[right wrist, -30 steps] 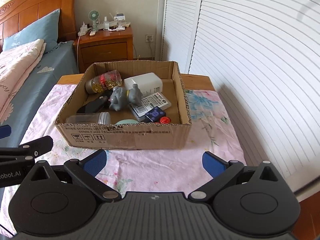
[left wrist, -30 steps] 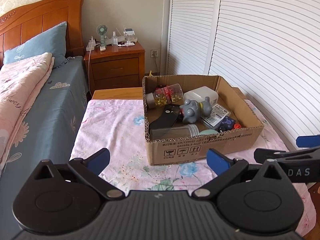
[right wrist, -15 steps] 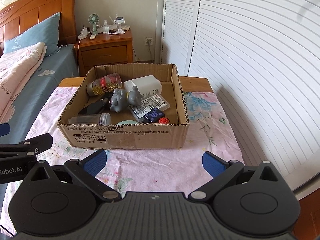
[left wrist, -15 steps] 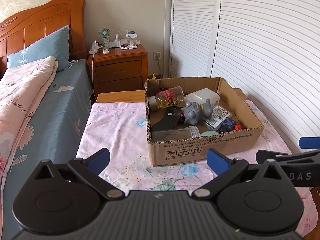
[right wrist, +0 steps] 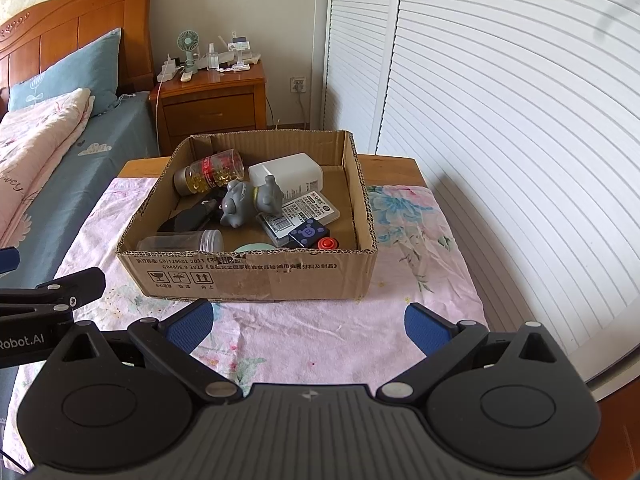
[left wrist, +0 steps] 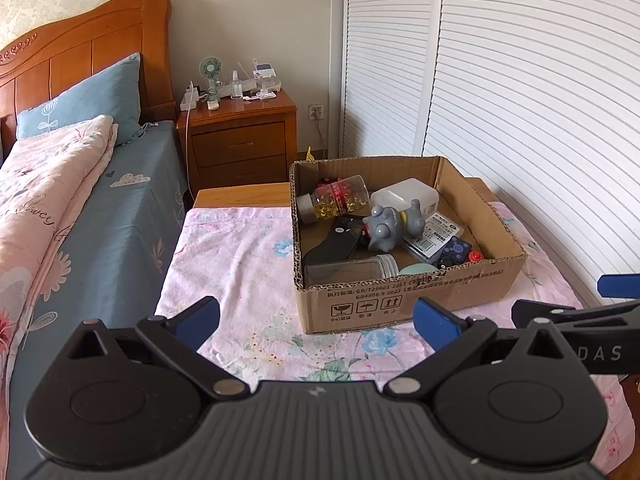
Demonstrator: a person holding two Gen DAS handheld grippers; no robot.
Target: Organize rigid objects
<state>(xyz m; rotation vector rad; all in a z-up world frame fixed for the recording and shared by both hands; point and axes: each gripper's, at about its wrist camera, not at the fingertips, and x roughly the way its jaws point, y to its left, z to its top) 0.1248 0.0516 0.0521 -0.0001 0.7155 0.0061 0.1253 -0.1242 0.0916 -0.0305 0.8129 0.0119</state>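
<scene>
A cardboard box (left wrist: pixel 404 300) (right wrist: pixel 256 276) sits on a pink floral cloth. Inside lie a capsule bottle (left wrist: pixel 340 198) (right wrist: pixel 210 171), a grey toy animal (left wrist: pixel 390 226) (right wrist: pixel 248 200), a white plastic bottle (left wrist: pixel 406 196) (right wrist: pixel 288 174), a clear jar (left wrist: pixel 348 268) (right wrist: pixel 184 240), a black flat object (left wrist: pixel 332 242), a dark blue gadget (right wrist: pixel 308 232) and a red cap (right wrist: pixel 328 243). My left gripper (left wrist: pixel 316 318) is open, short of the box's near wall. My right gripper (right wrist: pixel 306 320) is open too, in front of the box, holding nothing.
The cloth-covered table (left wrist: pixel 240 256) stands between a bed (left wrist: pixel 80 208) on the left and white louvred doors (right wrist: pixel 500 120) on the right. A wooden nightstand (left wrist: pixel 240 136) with a small fan and clutter is behind. Cloth to the left of the box (left wrist: pixel 232 264) is bare.
Both views have pulled back and risen slightly, so the box looks a bit farther away. Both grippers stay open and the box contents have not moved.
</scene>
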